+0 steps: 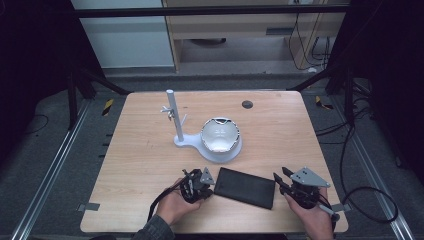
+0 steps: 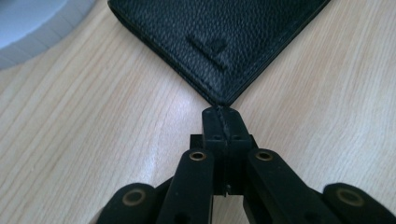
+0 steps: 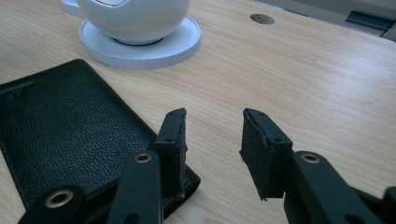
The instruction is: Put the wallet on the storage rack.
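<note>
Black pebbled-leather wallet (image 1: 246,187) flat on wood table (image 1: 280,130), near front edge btwn grippers. Left gripper (image 2: 219,116) jaws pressed together at its corner tip. Right gripper (image 3: 212,140) jaws spread. White bowl-like shell (image 1: 220,134) on round white base (image 1: 220,154); contents unclear.

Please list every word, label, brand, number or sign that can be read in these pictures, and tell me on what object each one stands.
No text can be read.
Black grained leather wallet: an embossed mark near its corner, a shape without clear letters.
White round base under the white bowl-shaped shell: no label visible.
Yellow-and-black striped tape on the floor: a warning pattern, no words.
</note>
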The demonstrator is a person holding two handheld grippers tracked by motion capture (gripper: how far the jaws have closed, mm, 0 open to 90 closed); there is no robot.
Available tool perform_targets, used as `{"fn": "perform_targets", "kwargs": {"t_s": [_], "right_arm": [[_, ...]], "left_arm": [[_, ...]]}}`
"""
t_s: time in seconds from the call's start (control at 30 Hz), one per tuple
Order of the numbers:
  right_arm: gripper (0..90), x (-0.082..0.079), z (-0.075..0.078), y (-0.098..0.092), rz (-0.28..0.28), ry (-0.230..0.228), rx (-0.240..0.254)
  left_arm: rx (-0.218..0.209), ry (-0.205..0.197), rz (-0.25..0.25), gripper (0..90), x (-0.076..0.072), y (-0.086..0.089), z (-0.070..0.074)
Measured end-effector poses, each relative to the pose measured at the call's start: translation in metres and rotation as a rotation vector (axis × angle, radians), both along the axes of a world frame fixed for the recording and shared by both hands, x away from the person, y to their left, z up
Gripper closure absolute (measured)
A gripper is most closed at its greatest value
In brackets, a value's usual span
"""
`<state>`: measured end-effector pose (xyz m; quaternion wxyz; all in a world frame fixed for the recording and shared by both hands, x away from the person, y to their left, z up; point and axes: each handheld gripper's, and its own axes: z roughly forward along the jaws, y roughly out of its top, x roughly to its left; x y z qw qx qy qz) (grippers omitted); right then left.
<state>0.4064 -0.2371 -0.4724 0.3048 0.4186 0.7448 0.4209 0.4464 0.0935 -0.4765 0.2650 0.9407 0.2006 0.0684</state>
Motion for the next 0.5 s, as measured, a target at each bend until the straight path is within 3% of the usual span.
{"fn": "perform_targets", "kwargs": {"t_s": [0.17, 0.27, 0.5], "right_arm": [[59.4, 0.000, 0.000, 0.005, 0.023, 0.004, 0.002], [56.2, -0.001, 0.001, 0.009, 0.051, 0.012, 0.015], [40.6, -0.005, 0.004, 0.038, 0.186, 0.067, -0.006]], "left_arm": [[-0.023, -0.007, 0.000, 90.0, 0.000, 0.001, 0.001], [-0.059, -0.017, 0.016, 90.0, 0.000, 0.003, 0.004], [-0.125, -0.029, 0.039, 90.0, 0.002, 0.007, 0.013]]}}
